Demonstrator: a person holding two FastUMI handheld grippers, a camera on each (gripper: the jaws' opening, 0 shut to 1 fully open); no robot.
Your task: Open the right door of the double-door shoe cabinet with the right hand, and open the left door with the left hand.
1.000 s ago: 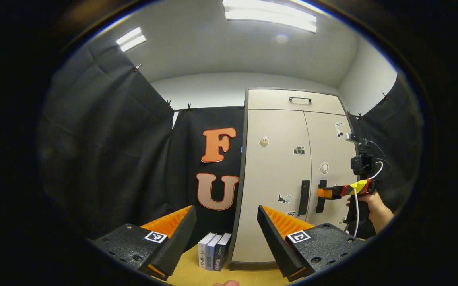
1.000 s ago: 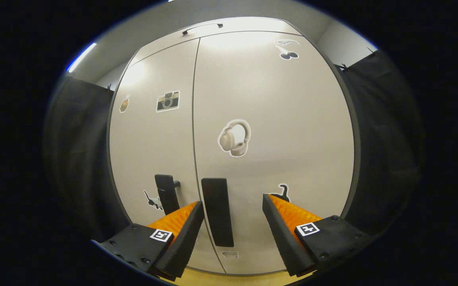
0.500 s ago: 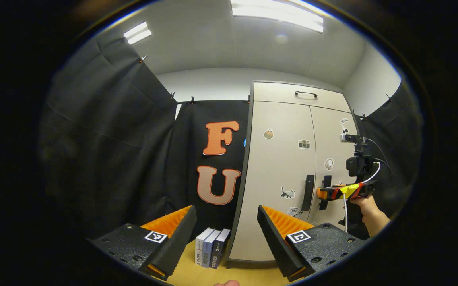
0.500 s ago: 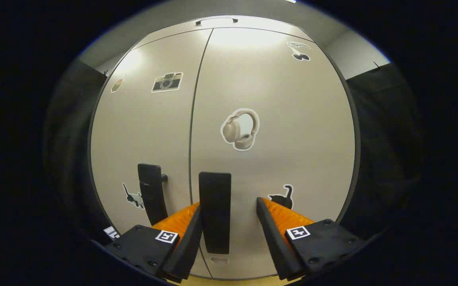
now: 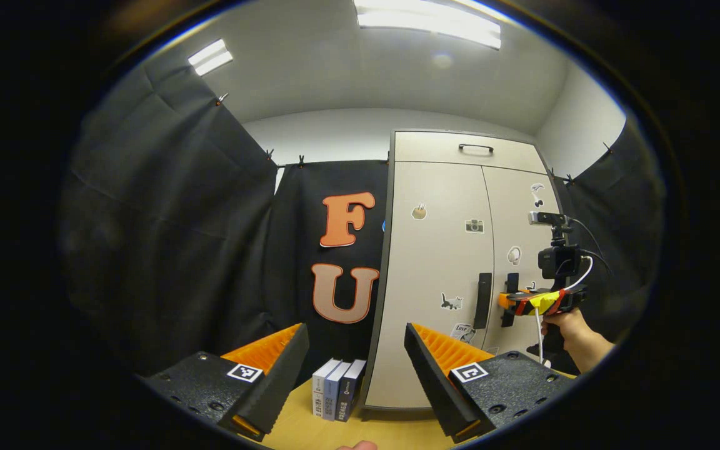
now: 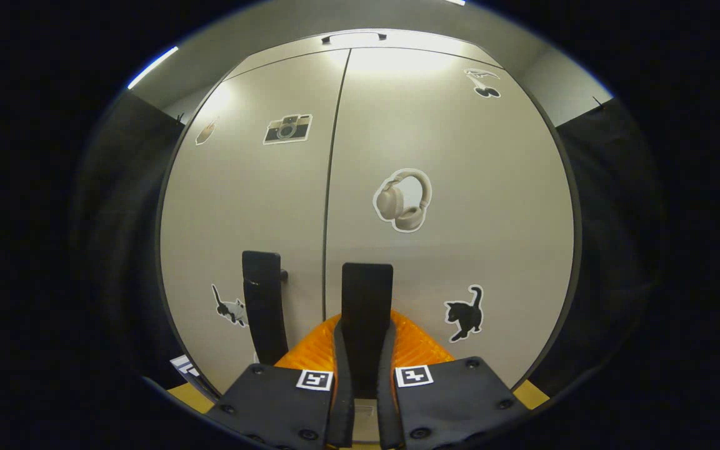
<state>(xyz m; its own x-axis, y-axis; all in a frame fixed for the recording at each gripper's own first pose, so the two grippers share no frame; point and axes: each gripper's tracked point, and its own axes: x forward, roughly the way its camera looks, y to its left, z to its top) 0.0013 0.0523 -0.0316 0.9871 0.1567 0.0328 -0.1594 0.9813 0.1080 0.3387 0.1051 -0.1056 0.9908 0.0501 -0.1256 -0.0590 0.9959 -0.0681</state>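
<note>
Two pale beige flat cabinet doors closed flush, meeting at a thin vertical seam: left door (image 6: 254, 206) and right door (image 6: 460, 187) of the tall double-door shoe cabinet (image 5: 454, 275), standing on a yellowish wooden surface (image 5: 310, 428) against the black cloth wall

Right gripper (image 6: 365, 350) clamped on the black upright bar handle of the right door (image 6: 367, 306), both fingers (image 6: 338, 375) pressed against its sides, narrow gap between them taken up by the bar. Seen from the left gripper view as well: right gripper (image 5: 505, 301) at that handle (image 5: 511, 287), held by a hand (image 5: 569, 328) with bare forearm, small camera and white cable mounted on top

Matching black bar handle of the left door (image 6: 263, 309) just beside the seam, free, untouched

Left gripper (image 5: 357, 369) spread wide, nothing between its fingers (image 5: 282, 369), well apart from the cabinet and aimed toward its left edge

Stuck on the doors: camera sticker (image 6: 287, 128), headphone sticker (image 6: 404, 200), black cat sticker (image 6: 463, 314), smaller grey cat sticker (image 6: 229, 306). Above the doors a shallow top panel with a dark curved pull (image 5: 475, 148)

Three slim boxes or books, white and dark blue (image 5: 338, 397), standing upright side by side on the wooden surface, just left of the cabinet's base

Ceiling light strips (image 5: 425, 22) overhead
</note>
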